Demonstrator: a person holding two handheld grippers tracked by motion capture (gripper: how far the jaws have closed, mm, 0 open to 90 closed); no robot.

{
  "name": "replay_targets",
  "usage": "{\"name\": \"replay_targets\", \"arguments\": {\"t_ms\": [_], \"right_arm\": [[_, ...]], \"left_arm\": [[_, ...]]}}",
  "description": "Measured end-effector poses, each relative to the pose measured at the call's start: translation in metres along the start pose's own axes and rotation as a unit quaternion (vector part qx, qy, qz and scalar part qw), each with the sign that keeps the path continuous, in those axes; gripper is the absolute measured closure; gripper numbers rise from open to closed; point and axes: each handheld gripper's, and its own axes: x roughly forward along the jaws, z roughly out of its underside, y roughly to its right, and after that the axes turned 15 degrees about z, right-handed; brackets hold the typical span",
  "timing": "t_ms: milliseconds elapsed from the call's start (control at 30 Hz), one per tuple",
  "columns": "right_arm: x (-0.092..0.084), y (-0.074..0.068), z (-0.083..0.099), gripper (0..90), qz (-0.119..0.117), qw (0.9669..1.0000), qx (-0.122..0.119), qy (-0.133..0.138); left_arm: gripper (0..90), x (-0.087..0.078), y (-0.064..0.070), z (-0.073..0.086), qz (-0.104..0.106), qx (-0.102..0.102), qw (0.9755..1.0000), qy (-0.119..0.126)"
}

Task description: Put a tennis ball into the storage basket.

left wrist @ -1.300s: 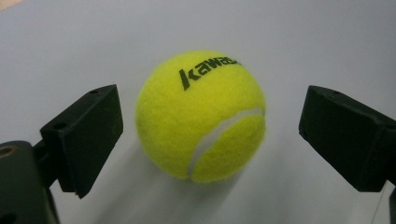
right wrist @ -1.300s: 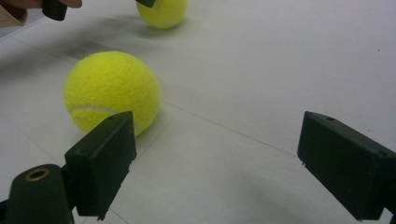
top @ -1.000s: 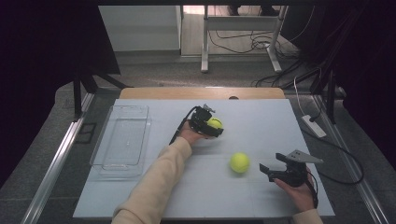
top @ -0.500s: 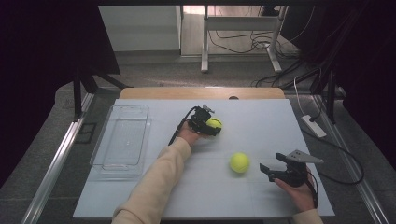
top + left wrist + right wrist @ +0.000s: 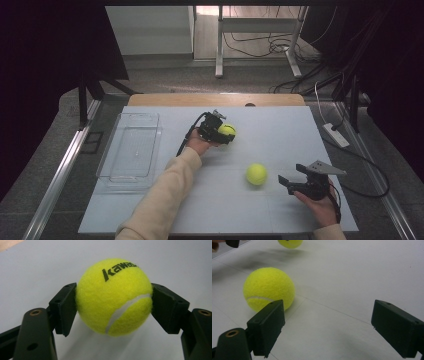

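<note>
A left hand-held gripper [image 5: 223, 134] clamps a yellow tennis ball [image 5: 227, 130] just above the centre of the high view, over the pale counter [image 5: 280, 125], its jaws pressed against the ball's two flanks in the left gripper view. The ball [image 5: 113, 296] looks new and fuzzy, a curved white seam running across its lower half and black lettering near the top; whether it has left the surface cannot be told for certain, though the right gripper view shows it [image 5: 290, 243] at the top edge with a shadow lying apart from it, which suggests a lift. The step in hand appears to be the pick-up of the first ball; the next move would call for carrying it left toward the clear plastic tray [image 5: 131, 150] at the left of the frame and opening over it without letting the ball roll out. A second tennis ball [image 5: 256, 174] rests on the counter at lower centre-right, just beside the right hand-held gripper [image 5: 290, 184], whose jaws stand wide apart, the ball [image 5: 269, 289] near the left jaw and not between the two. A cream sleeve [image 5: 165, 200] enters from the bottom.
</note>
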Motion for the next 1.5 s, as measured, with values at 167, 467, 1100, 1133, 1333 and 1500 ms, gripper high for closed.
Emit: {"name": "replay_targets", "arguments": {"t_ms": [167, 467, 1100, 1133, 1333, 1500], "right_arm": [[0.0, -0.001, 0.0, 11.8, 0.001, 1.0, -0.001, -0.001], [0.0, -0.001, 0.0, 11.8, 0.001, 1.0, -0.005, -0.001], [0.001, -0.004, -0.001, 11.9, 0.0, 1.0, -0.007, -0.001], [0.001, -0.004, -0.001, 11.9, 0.0, 1.0, -0.007, -0.001], [0.001, -0.005, -0.001, 11.9, -0.001, 1.0, -0.008, 0.0], [0.001, -0.006, -0.002, 11.9, -0.001, 1.0, -0.01, 0.0]], "left_arm": [[27.3, -0.006, 0.007, -0.001, 0.001, 0.01, 0.9999, 0.002], [27.3, -0.015, 0.016, -0.002, 0.005, 0.022, 0.9997, 0.01], [27.2, -0.036, 0.026, 0.015, 0.006, 0.029, 0.9993, 0.021], [27.2, -0.037, 0.027, 0.016, 0.005, 0.03, 0.9993, 0.023], [27.2, -0.048, 0.032, 0.018, 0.003, 0.036, 0.9989, 0.03], [27.2, -0.054, 0.035, 0.02, 0.004, 0.04, 0.9987, 0.031]]}}
